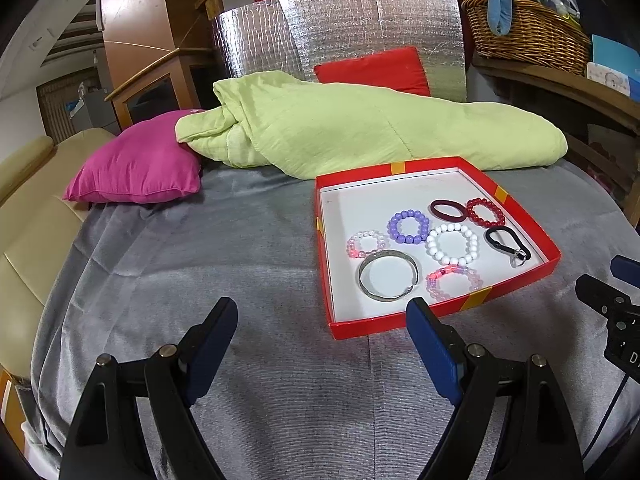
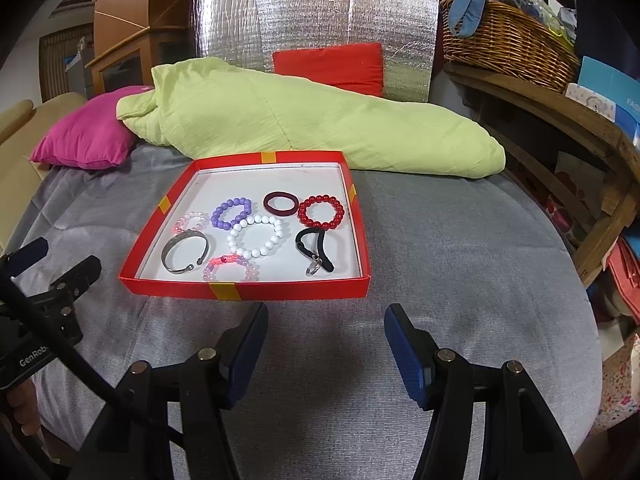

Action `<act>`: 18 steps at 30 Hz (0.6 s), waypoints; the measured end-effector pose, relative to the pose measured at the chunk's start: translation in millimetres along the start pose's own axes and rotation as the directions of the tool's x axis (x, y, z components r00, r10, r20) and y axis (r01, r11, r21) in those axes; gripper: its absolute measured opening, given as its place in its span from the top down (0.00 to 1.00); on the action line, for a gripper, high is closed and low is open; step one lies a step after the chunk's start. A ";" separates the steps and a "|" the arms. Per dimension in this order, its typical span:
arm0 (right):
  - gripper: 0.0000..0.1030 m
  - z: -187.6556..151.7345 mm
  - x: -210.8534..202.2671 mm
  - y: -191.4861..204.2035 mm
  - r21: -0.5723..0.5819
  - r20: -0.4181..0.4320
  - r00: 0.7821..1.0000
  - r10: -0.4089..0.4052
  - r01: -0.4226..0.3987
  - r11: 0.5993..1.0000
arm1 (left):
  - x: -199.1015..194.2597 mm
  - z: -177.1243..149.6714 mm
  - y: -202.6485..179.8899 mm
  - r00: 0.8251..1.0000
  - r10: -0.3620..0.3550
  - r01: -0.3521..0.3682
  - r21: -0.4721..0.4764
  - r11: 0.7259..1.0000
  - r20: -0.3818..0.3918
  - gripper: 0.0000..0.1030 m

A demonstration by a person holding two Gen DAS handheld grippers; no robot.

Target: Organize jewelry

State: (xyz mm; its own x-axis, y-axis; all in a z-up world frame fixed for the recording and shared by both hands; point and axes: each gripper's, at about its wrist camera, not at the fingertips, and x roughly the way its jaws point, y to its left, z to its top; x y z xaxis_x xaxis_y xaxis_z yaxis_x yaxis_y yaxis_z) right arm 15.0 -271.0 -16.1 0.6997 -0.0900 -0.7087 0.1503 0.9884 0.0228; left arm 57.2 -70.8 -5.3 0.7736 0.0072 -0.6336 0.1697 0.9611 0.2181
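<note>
A shallow red box (image 1: 516, 280) (image 2: 244, 290) with a white floor lies on the grey bed cover. Several bracelets lie in it: a silver bangle (image 1: 388, 276) (image 2: 186, 250), a white bead ring (image 1: 452, 244) (image 2: 256, 236), a purple one (image 1: 408, 226) (image 2: 231, 212), a red one (image 1: 486, 212) (image 2: 321, 211), two pink clear ones (image 1: 452, 282) (image 1: 366, 244), a dark maroon band (image 2: 280, 203) and a black loop with a metal clasp (image 2: 315, 250). My left gripper (image 1: 322, 312) stands open in front of the box's near left corner. My right gripper (image 2: 326, 318) stands open just before the box's near wall. Both are empty.
A light green quilt (image 1: 360, 128) lies behind the box, with a magenta pillow (image 1: 140, 168) to its left and a red cushion (image 1: 376, 70) against a silver foil panel (image 1: 340, 28). A wicker basket (image 2: 508, 44) sits on a wooden shelf at the right. A cream sofa (image 1: 24, 220) borders the left.
</note>
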 end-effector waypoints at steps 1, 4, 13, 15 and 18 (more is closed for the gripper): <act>0.37 0.0 0.1 0.3 -0.001 0.000 1.000 0.000 0.000 1.000 | -0.2 0.0 -0.3 1.000 -0.001 0.001 0.000 1.000 0.000 0.16; 0.37 -0.2 0.1 0.0 0.000 0.003 1.000 -0.004 0.004 1.000 | -0.4 0.6 -0.4 1.000 -0.003 0.003 -0.002 1.000 0.000 0.16; 0.37 0.9 1.2 2.4 0.001 0.004 1.000 -0.004 0.004 1.000 | -0.8 1.6 -0.9 1.000 -0.005 0.005 -0.006 1.000 -0.002 0.16; 0.37 0.8 1.2 3.1 0.000 0.005 1.000 -0.005 0.005 1.000 | -0.6 1.6 -0.9 1.000 -0.006 0.006 -0.006 1.000 -0.002 0.16; 0.37 0.9 1.1 3.3 0.000 0.005 1.000 -0.005 0.005 1.000 | -0.2 1.7 -1.1 1.000 -0.003 0.003 -0.005 1.000 -0.003 0.16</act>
State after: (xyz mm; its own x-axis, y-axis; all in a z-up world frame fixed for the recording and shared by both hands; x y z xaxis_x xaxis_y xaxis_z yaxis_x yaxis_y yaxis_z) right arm 16.9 -267.9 -16.2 0.7023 -0.0955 -0.7055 0.1538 0.9879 0.0194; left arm 57.9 -72.3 -4.2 0.7711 0.0050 -0.6367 0.1688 0.9626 0.2121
